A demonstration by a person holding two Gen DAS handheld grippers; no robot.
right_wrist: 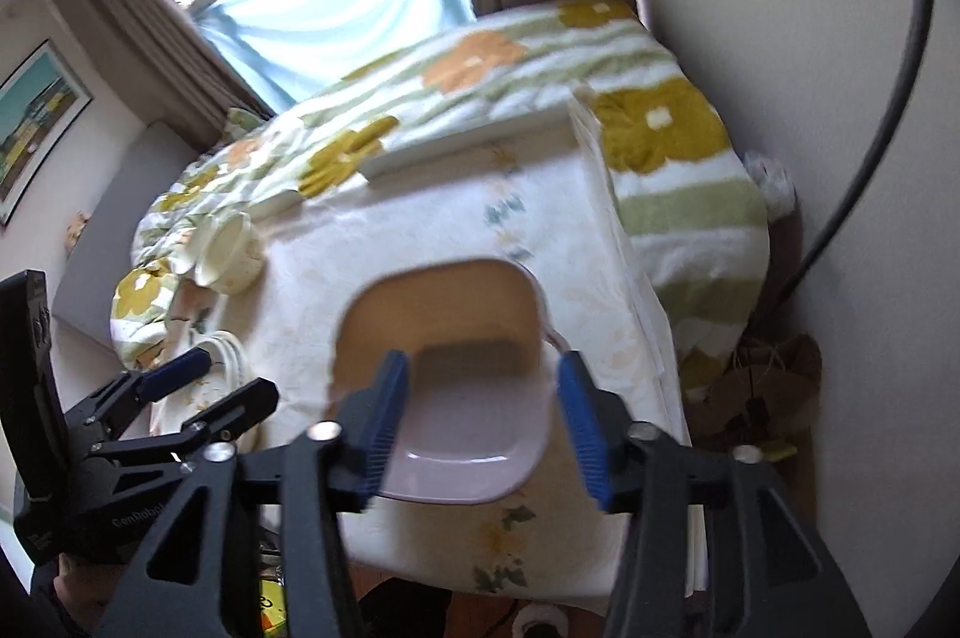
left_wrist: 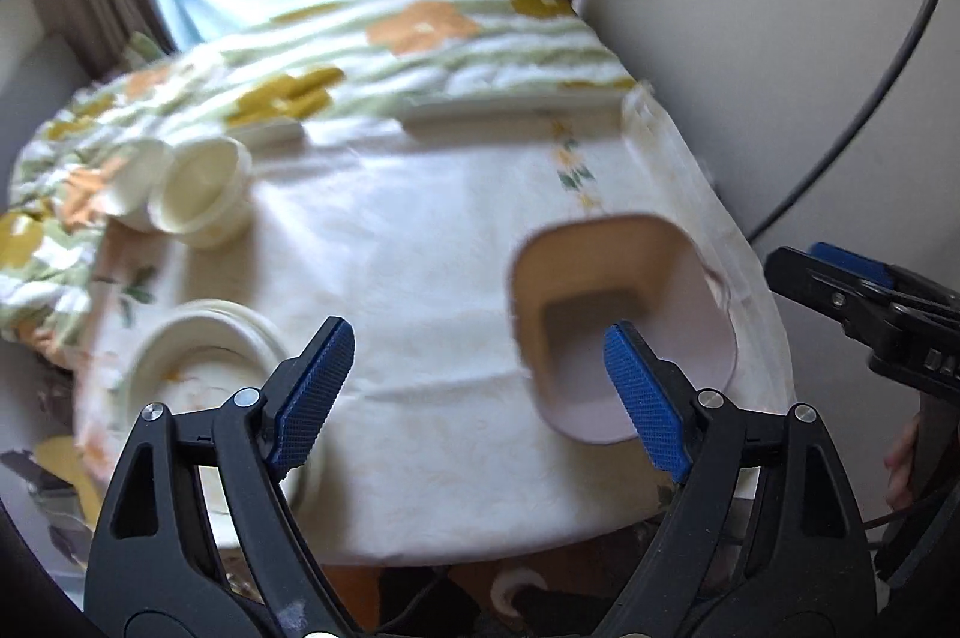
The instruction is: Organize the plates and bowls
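On the counter (left_wrist: pixel 420 230), round white plates (left_wrist: pixel 204 344) sit stacked at the left edge, with two white bowls (left_wrist: pixel 204 188) tipped on their sides behind them. The left gripper (left_wrist: pixel 480 380) hangs with jaws wide, empty. Right of it, a square pink bowl (right_wrist: pixel 456 368) rests on the cloth below the right gripper (right_wrist: pixel 480 422), whose jaws also stand wide and clear.

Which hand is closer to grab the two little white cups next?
Left, probably. The cups lie tipped on the table's far-left side, and the open left gripper sits nearer that side. The open right gripper hovers over the square bowl.
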